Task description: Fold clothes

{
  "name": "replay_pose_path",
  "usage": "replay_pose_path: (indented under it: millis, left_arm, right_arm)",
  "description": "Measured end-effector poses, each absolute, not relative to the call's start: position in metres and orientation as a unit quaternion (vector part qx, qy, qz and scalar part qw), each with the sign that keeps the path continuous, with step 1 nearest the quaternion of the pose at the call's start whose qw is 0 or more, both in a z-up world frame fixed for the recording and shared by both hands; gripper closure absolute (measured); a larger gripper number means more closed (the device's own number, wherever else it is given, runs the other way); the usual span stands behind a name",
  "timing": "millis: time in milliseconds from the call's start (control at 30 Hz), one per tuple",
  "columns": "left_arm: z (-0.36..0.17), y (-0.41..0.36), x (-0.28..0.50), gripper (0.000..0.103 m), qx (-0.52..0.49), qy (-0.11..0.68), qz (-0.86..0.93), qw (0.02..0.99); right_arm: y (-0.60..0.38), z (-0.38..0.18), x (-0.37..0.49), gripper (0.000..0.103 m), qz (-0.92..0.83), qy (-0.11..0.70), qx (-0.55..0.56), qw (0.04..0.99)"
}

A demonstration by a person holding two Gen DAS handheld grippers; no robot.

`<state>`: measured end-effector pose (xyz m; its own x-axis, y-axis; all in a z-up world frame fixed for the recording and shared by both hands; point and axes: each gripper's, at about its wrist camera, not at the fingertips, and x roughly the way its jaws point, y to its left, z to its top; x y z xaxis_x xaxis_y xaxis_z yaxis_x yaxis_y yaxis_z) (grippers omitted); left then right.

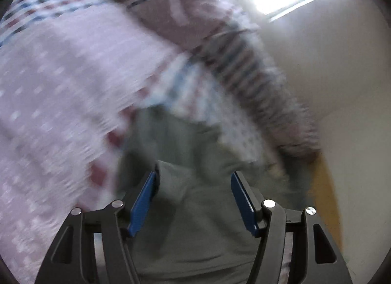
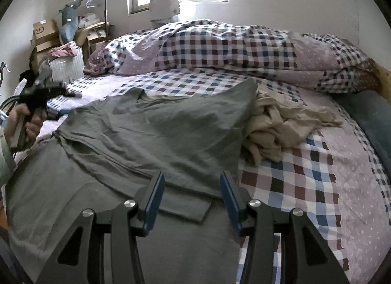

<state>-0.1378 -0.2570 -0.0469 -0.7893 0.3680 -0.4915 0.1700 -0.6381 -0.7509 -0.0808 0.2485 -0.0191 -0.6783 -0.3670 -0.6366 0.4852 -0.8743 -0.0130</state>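
The grey shirt point(image 2: 156, 127) lies spread on the bed point(image 2: 330, 169), partly folded: an upper layer is laid at a slant over a flatter lower layer, and a squared corner of cloth point(image 2: 193, 208) pokes out just ahead of the right tool point(image 2: 191, 197). That tool hangs low over the near part of the shirt, its jaws spread apart with nothing between them. The corner lies straight in front of it, between the lines of the two blue pads point(image 2: 156, 198), so the right tool is the nearer one to that edge.

The shirt's long axis runs from the near left up toward the far right, where its peak point(image 2: 246, 86) rests beside a crumpled beige garment point(image 2: 281, 125). The collar end seems to point away from the person, toward the rolled checked duvet point(image 2: 232, 49), though the folds make this hard to settle.

The left tool point(image 2: 46, 93) is held in a hand point(image 2: 27, 122) at the shirt's left edge, above the bed. Its own view is blurred by motion; there the left tool's jaws stand wide apart and grip nothing, with grey cloth point(image 1: 193, 210) below and ahead. It is nearer the left sleeve side.

Whether the slanted layer is a fold half made or one to be redone cannot be judged from here.
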Motion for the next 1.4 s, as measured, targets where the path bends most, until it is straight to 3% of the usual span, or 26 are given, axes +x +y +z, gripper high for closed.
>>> replay_pose_path:
  millis: [300, 500, 667, 833, 1133, 1400]
  left_arm:
    - [-0.04, -0.299, -0.09, 0.036, -0.242, -0.439, 0.864, -0.042]
    - [-0.022, -0.295, -0.036, 0.035, -0.237, -0.398, 0.885, -0.058]
    - [-0.008, -0.27, 0.025, 0.031, -0.237, -0.371, 0.896, -0.051]
    - [-0.006, -0.236, 0.093, 0.028, -0.24, -0.36, 0.9, -0.058]
    - [-0.017, -0.179, 0.181, 0.028, -0.279, -0.319, 0.902, -0.081]
    - [-0.053, -0.16, 0.231, 0.028, -0.327, -0.328, 0.881, -0.098]
  right_arm:
    - [0.256, -0.015, -0.08, 0.052, -0.919, 0.084, 0.311, 0.228]
    - [0.25, -0.004, -0.067, 0.052, -0.923, 0.079, 0.295, 0.234]
    - [0.247, 0.016, -0.037, 0.045, -0.936, 0.053, 0.257, 0.234]
    - [0.238, 0.027, 0.015, 0.027, -0.946, 0.027, 0.215, 0.242]
    - [0.206, 0.024, 0.117, 0.019, -0.942, 0.023, 0.193, 0.274]
    - [0.179, 0.004, 0.178, 0.019, -0.922, 0.045, 0.221, 0.313]
